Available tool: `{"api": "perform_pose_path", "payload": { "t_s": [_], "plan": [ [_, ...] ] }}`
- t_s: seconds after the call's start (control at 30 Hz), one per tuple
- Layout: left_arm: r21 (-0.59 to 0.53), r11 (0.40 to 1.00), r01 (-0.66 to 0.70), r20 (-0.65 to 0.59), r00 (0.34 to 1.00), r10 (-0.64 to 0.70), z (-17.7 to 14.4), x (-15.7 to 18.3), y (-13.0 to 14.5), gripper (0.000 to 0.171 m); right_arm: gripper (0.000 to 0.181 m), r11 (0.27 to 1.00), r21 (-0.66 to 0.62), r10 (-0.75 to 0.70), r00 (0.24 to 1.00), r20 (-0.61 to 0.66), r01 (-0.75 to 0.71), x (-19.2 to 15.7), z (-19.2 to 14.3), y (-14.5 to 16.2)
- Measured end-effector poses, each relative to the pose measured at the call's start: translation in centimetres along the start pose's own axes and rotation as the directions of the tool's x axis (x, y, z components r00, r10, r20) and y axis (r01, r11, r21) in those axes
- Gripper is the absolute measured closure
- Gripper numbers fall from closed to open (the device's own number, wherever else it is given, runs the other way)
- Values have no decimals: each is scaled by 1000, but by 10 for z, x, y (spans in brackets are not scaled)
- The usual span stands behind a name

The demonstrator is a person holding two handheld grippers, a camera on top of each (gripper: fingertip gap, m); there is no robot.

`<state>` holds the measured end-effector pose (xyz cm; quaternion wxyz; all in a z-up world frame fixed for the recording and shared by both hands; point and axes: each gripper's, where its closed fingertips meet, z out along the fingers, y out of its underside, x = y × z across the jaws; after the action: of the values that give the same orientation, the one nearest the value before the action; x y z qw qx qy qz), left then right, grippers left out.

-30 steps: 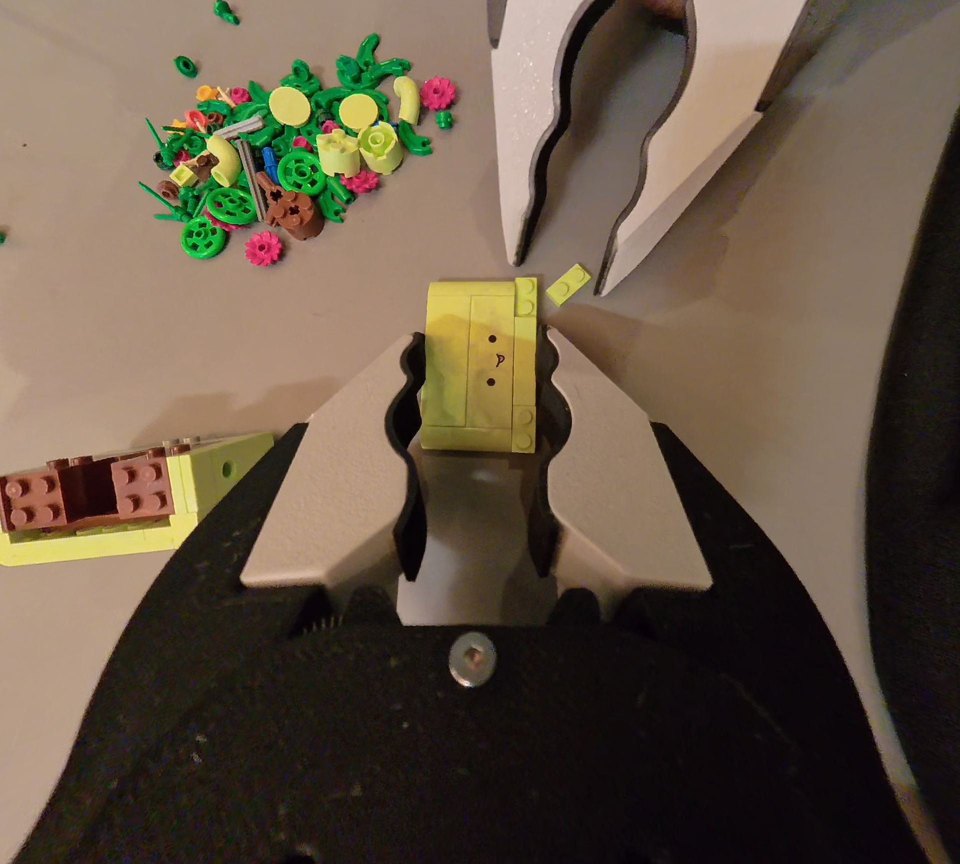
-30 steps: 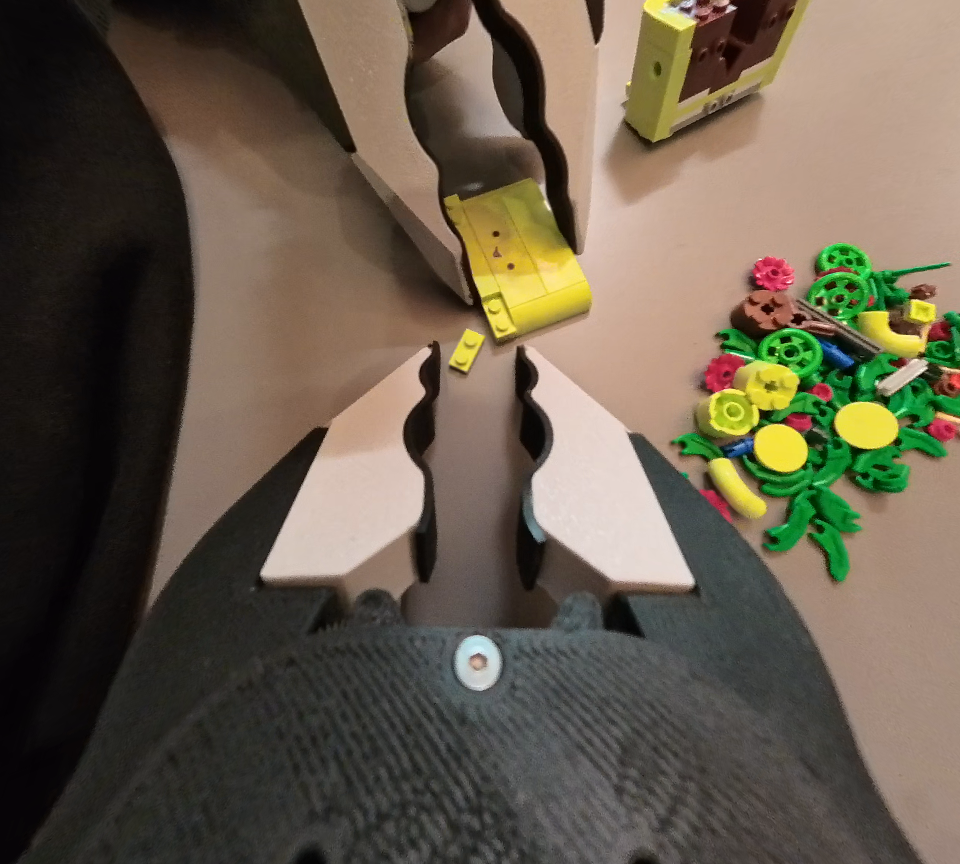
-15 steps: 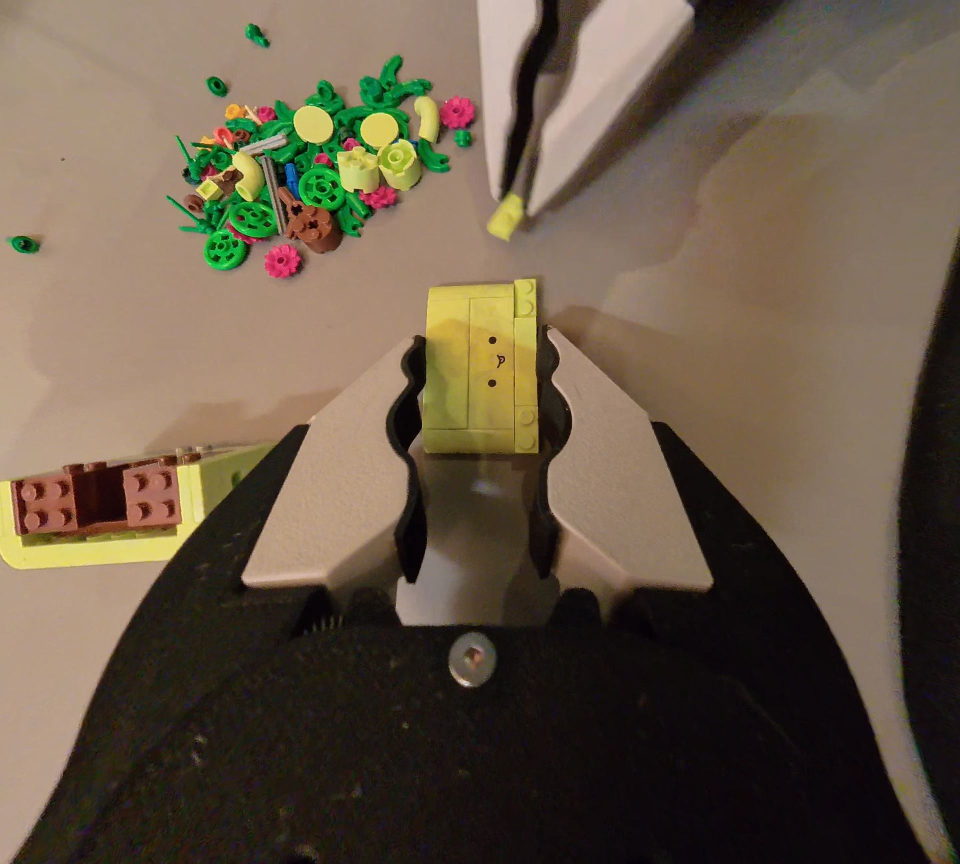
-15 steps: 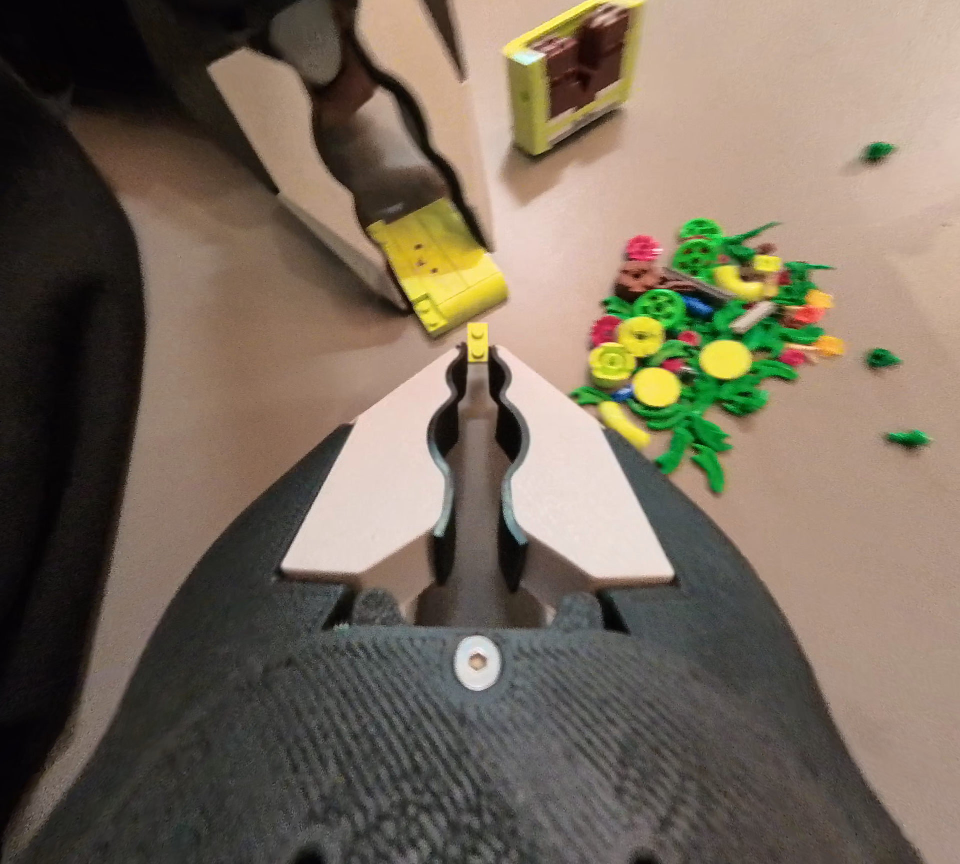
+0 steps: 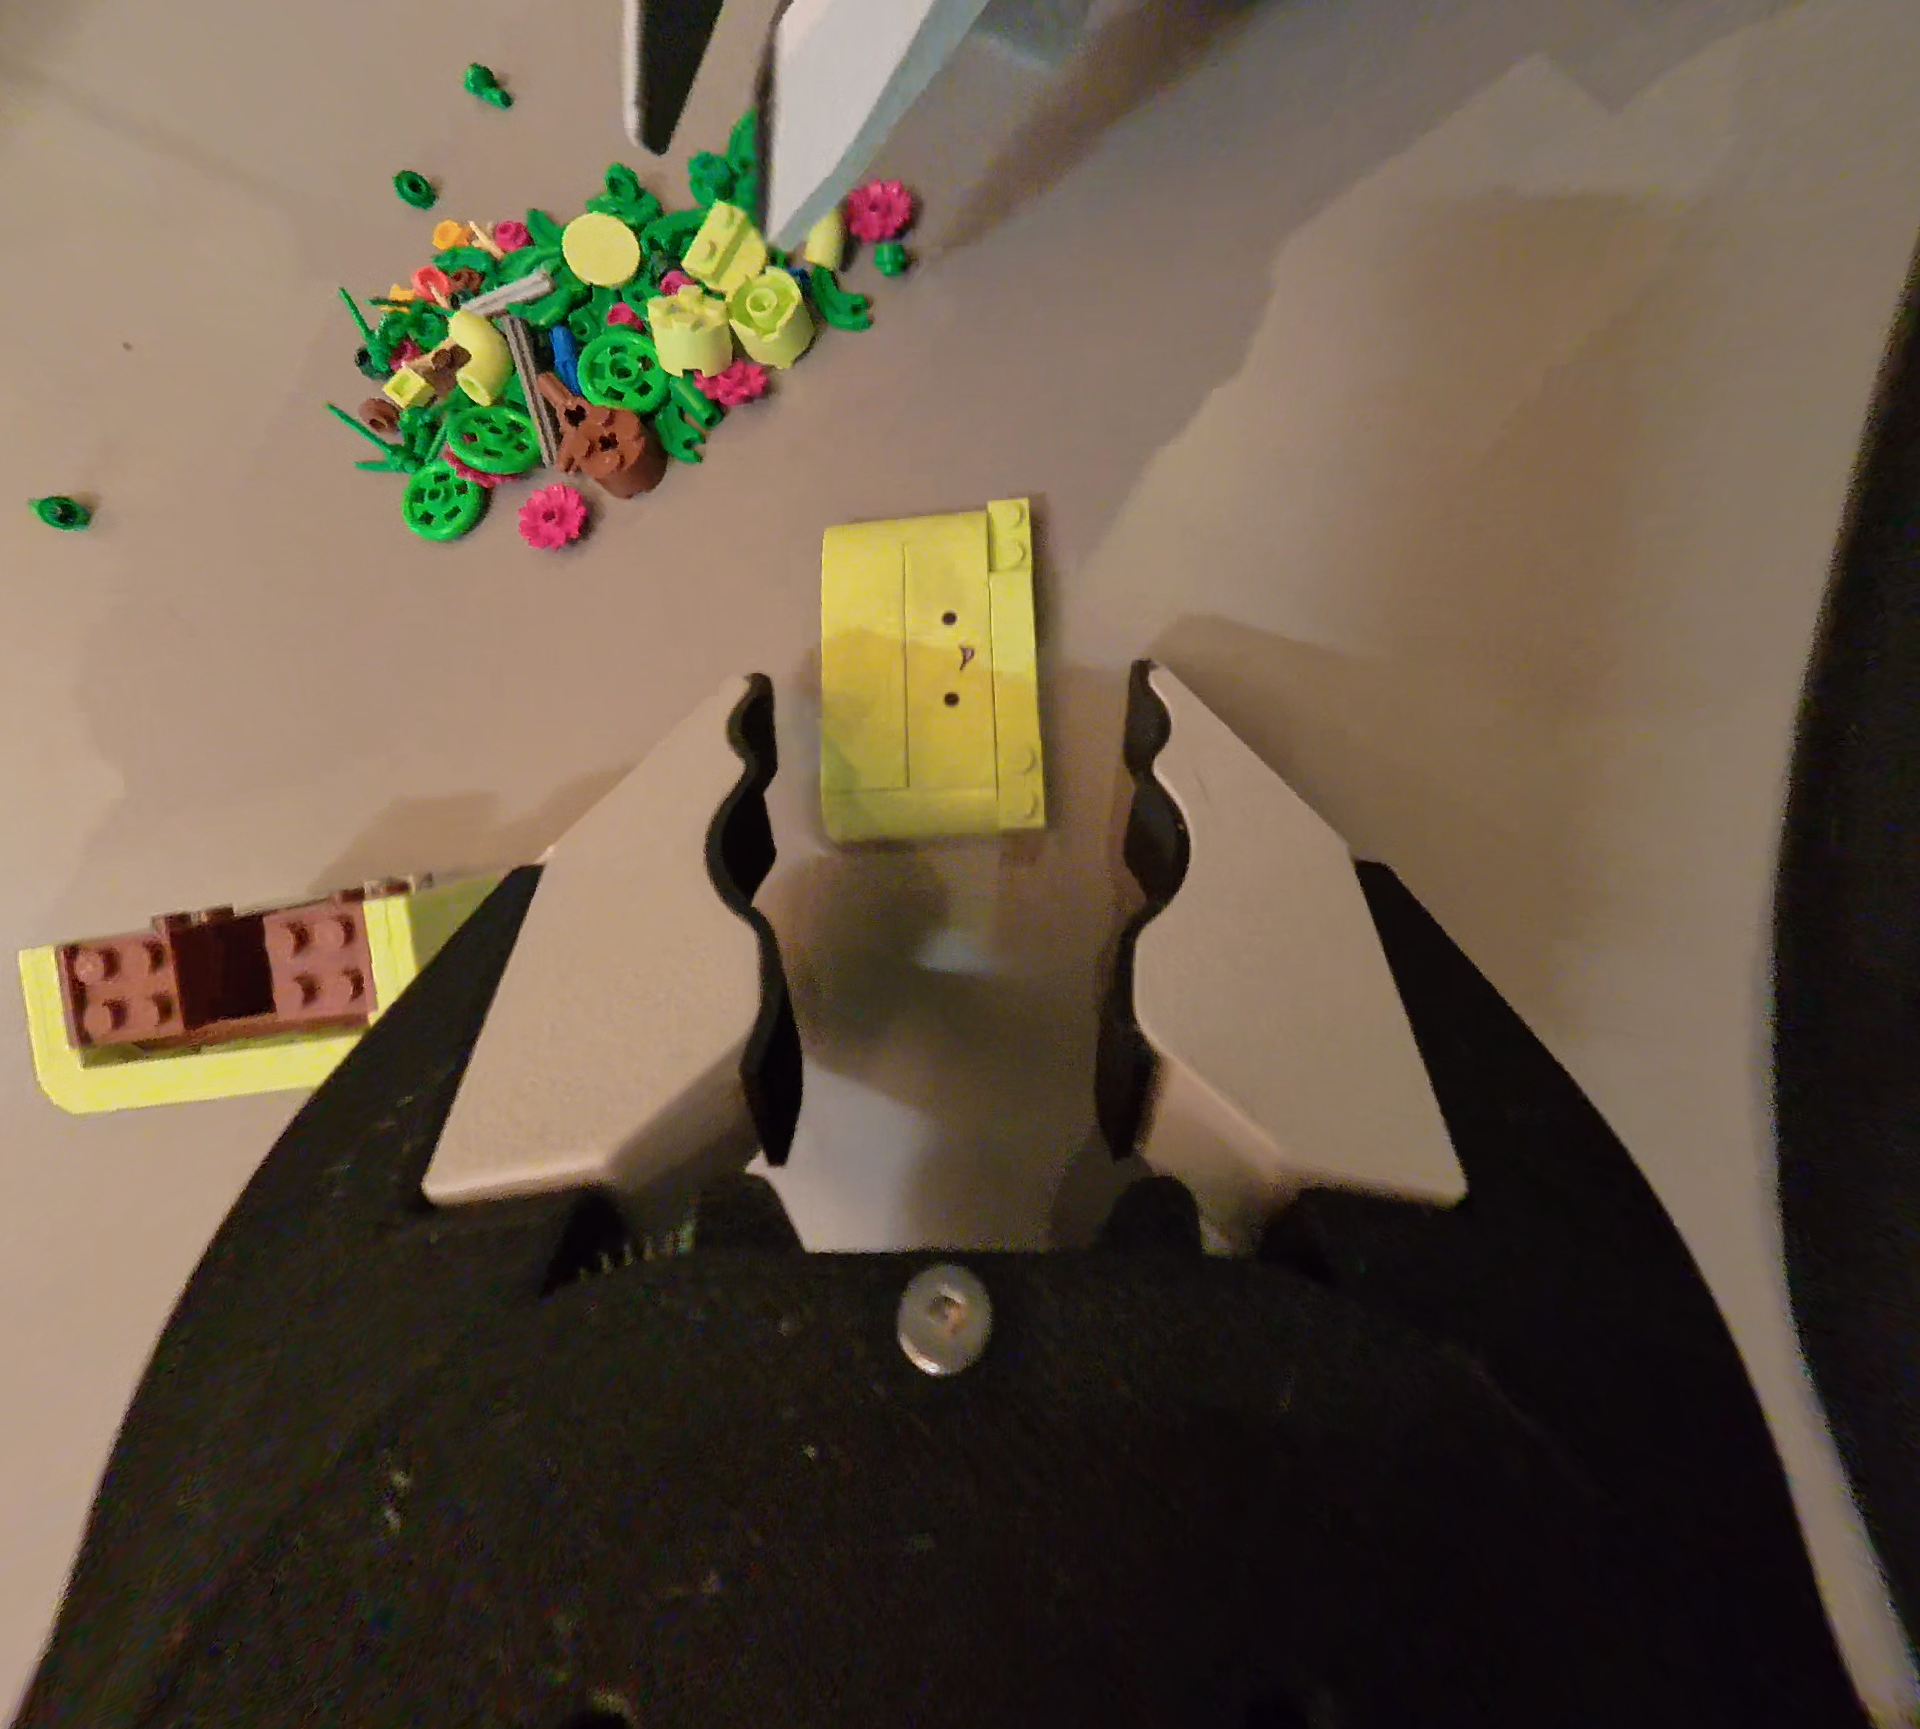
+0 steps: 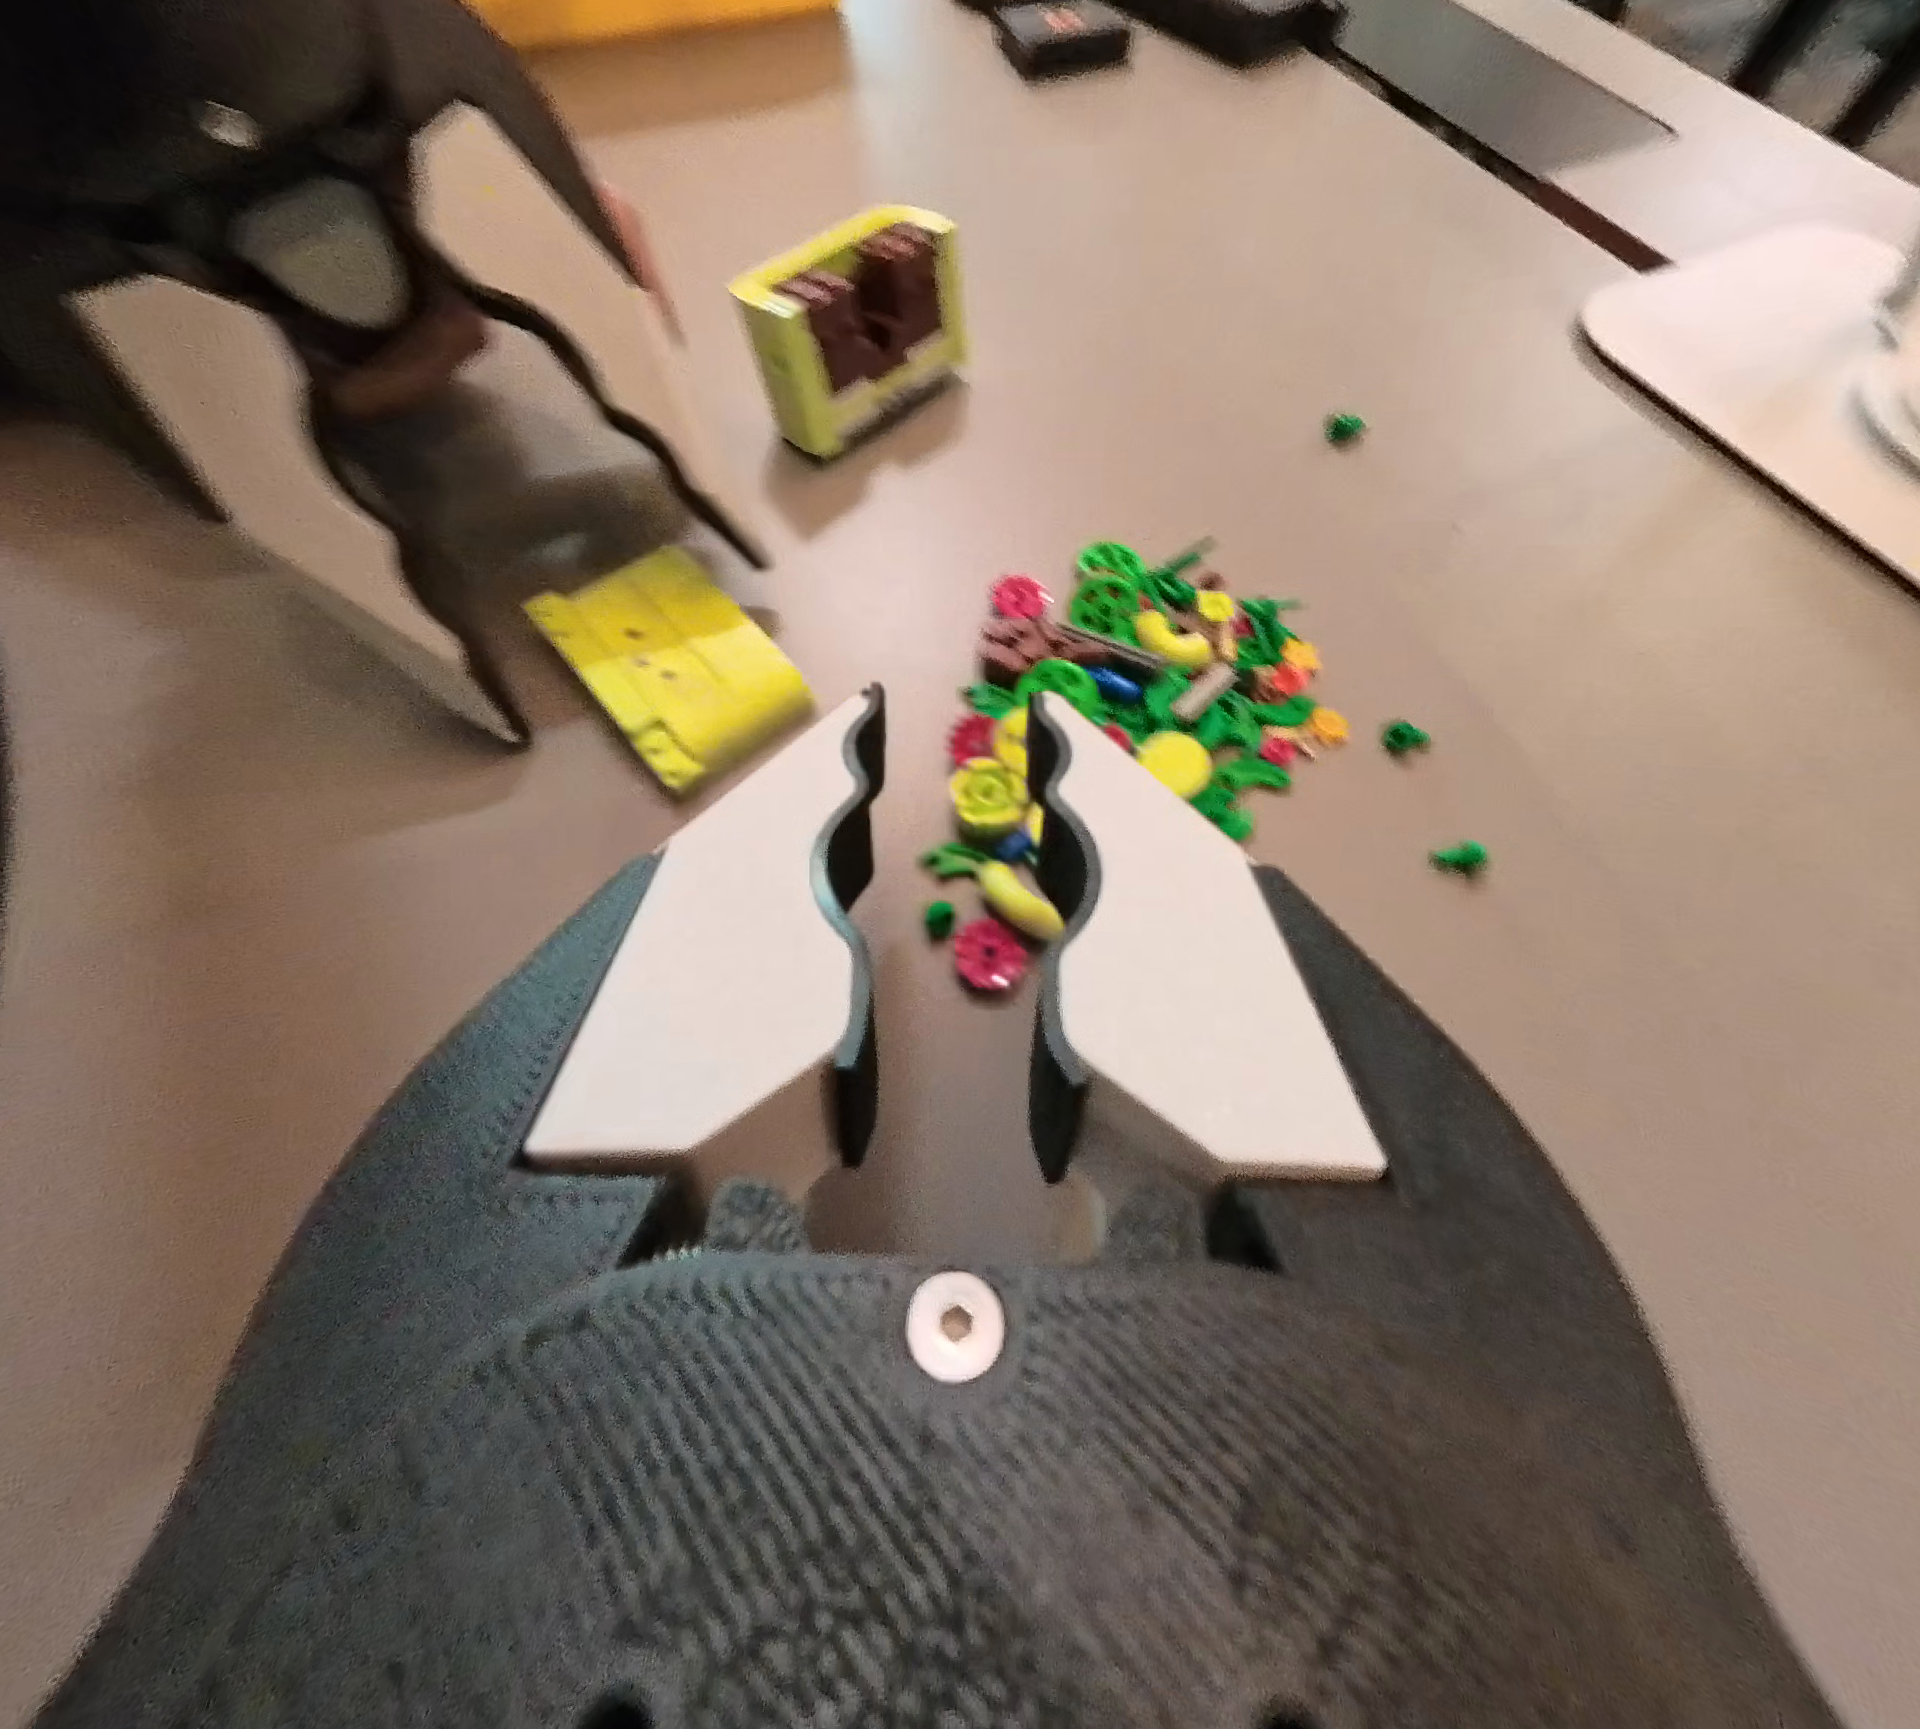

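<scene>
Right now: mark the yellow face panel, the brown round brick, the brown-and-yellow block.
yellow face panel [image 5: 928, 671], left wrist view, flat top.
brown round brick [image 5: 613, 448], left wrist view, studded top.
brown-and-yellow block [image 6: 862, 329], right wrist view, brown bricks.

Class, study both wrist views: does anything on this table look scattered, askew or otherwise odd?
Yes. A few small green pieces lie apart from the main pile of small bricks, scattered over the table. The yellow-green box with brown bricks lies tipped on its side. The yellow curved panel lies flat between the open left gripper's fingers, untouched.
</scene>
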<state>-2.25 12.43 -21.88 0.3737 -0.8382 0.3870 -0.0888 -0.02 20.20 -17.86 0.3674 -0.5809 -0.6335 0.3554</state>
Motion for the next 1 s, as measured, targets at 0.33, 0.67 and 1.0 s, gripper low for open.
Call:
{"api": "perform_pose_path", "payload": {
  "t_s": [0.33,0.67,1.0],
  "plan": [
    [-6,1000,14,-49,999,-14,-4,5,6,108,152,965,-95,-222,952,210,246,-72,24,14],
    [65,998,2,-220,975,12,-26,33,-5,147,158,992,-95,-82,996,34,85,-29,16,11],
    [41,998,-48,63,997,45,11,-8,-12,64,145,996,-80,63,950,307,-40,-60,3,9]
  ]
}}
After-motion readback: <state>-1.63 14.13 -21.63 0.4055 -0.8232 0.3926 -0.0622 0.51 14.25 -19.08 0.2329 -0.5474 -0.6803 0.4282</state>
